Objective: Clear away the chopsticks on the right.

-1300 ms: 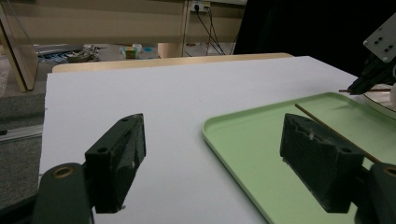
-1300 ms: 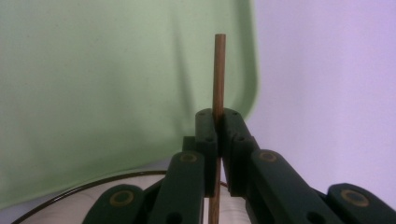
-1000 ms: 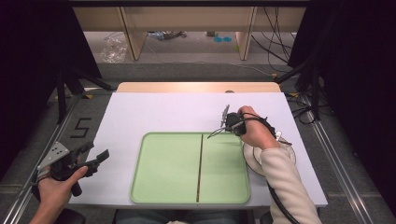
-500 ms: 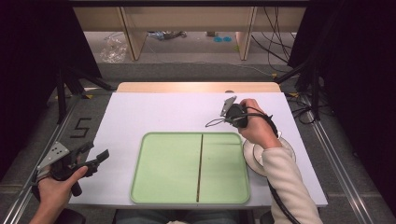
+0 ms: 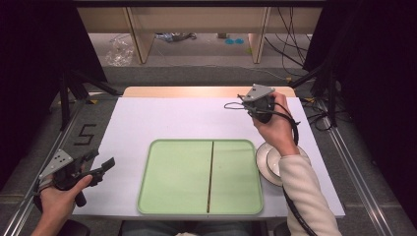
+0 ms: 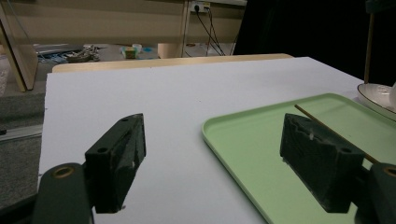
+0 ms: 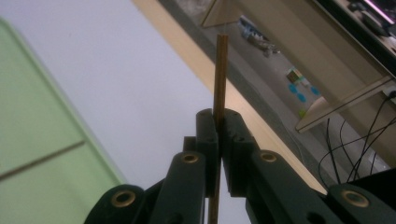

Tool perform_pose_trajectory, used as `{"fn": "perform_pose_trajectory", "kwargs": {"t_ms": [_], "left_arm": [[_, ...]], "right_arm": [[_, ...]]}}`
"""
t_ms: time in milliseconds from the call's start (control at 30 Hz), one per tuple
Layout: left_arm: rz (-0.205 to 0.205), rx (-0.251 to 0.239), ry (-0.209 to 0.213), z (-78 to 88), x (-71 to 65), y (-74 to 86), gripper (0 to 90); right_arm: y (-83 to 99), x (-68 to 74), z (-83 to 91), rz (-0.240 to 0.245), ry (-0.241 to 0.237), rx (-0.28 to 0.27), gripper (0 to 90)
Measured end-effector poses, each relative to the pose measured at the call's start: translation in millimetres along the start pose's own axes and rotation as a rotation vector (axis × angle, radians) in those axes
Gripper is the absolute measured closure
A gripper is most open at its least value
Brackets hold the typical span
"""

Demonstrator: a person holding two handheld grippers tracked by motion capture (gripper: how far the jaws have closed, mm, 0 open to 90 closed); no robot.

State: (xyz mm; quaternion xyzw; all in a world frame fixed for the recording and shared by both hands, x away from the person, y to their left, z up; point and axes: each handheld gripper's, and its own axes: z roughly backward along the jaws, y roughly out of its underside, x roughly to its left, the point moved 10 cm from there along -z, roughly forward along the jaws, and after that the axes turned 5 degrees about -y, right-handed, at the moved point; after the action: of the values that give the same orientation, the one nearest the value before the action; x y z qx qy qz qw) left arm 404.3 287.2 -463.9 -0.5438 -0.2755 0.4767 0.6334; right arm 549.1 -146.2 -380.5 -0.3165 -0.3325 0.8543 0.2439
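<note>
One sign can be read: a large black numeral "5" (image 5: pixel 86 134) marked on the grey floor (image 5: pixel 101 123) just left of the white desk (image 5: pixel 162 118), seen in the high view. It is made of straight dark strokes. No other text, label or brand is legible on the desk or anything on it.

A thin brown wooden stick (image 7: pixel 219 74) stood pinched between the right gripper's (image 7: pixel 217 122) closed jaws, its end rising well past their tips. A second thin stick (image 5: pixel 211 176) lay flat, well below that gripper and far right of the left gripper (image 5: pixel 101 164).
</note>
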Motion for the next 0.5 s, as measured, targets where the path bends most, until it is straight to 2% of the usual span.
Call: {"fn": "perform_pose_trajectory", "kwargs": {"t_ms": [200, 233, 300, 333, 367, 433, 500], "left_arm": [[0.0, 0.001, 0.0, -0.1, 0.1, 0.1, 22.5], [-0.001, 0.001, 0.0, -0.1, 0.1, 0.1, 22.5], [0.0, 0.001, 0.0, -0.1, 0.0, 0.0, 22.5], [0.0, 0.001, 0.0, -0.1, 0.0, 0.0, 22.5], [0.0, 0.001, 0.0, -0.1, 0.0, 0.1, 22.5], [-0.001, 0.002, 0.0, -0.1, 0.1, 0.2, 22.5], [0.001, -0.001, 0.0, -0.1, 0.0, -0.1, 22.5]], "right_arm": [[-13.8, -9.9, 16.4, -0.151, 0.016, -0.115, 87.5], [-16.8, -12.7, 19.0, -0.165, 0.032, -0.143, 87.5], [-22.0, -14.2, 24.4, -0.2, 0.032, -0.183, 87.5], [-23.2, -13.6, 26.4, -0.216, 0.016, -0.186, 87.5], [-26.0, -14.1, 28.7, -0.232, 0.014, -0.213, 87.5], [-27.6, -13.6, 31.0, -0.262, -0.005, -0.219, 87.5], [-29.4, -15.0, 32.1, -0.286, 0.003, -0.241, 87.5]]}}
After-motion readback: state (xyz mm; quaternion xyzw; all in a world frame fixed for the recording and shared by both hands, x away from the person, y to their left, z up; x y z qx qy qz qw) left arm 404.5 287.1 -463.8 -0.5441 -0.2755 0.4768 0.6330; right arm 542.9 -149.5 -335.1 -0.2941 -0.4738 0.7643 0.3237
